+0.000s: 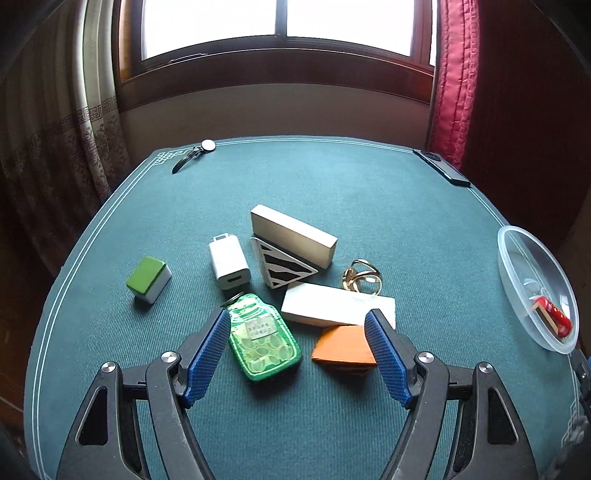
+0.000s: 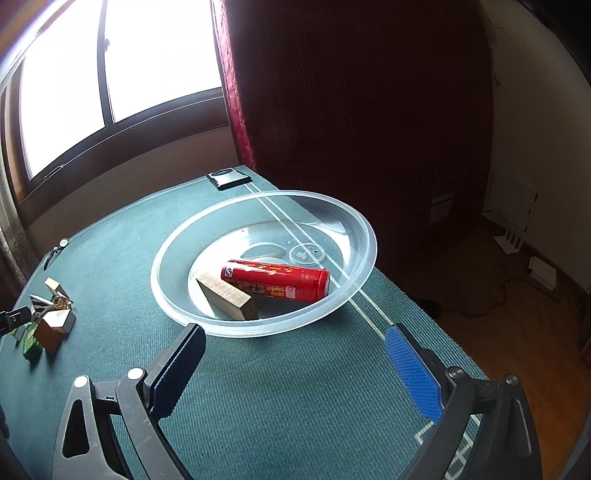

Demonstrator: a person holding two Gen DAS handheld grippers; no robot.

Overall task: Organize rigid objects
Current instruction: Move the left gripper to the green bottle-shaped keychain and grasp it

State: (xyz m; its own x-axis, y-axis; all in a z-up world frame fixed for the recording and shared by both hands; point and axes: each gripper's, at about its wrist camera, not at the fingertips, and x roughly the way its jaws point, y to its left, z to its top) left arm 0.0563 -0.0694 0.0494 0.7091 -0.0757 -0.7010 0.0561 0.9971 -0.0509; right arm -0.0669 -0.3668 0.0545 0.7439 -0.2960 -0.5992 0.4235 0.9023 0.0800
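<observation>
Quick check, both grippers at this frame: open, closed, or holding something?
Left gripper: jaws open, holding nothing, poised over the green keychain.
Right gripper: jaws open wide, empty, in front of the clear bowl.

Bright daylight fills a wood-framed window (image 1: 280, 33) behind the green-clothed bench (image 1: 332, 184); a red curtain (image 1: 458, 81) hangs right, wooden floor (image 2: 535, 332) beyond.

Both pictures are lit by daylight from the window (image 1: 284, 22), which is washed out to plain white. The room's corners are left dark. Straight lines are bent near the edges. Soft shadows are cast under the bowl (image 2: 365, 236).
</observation>
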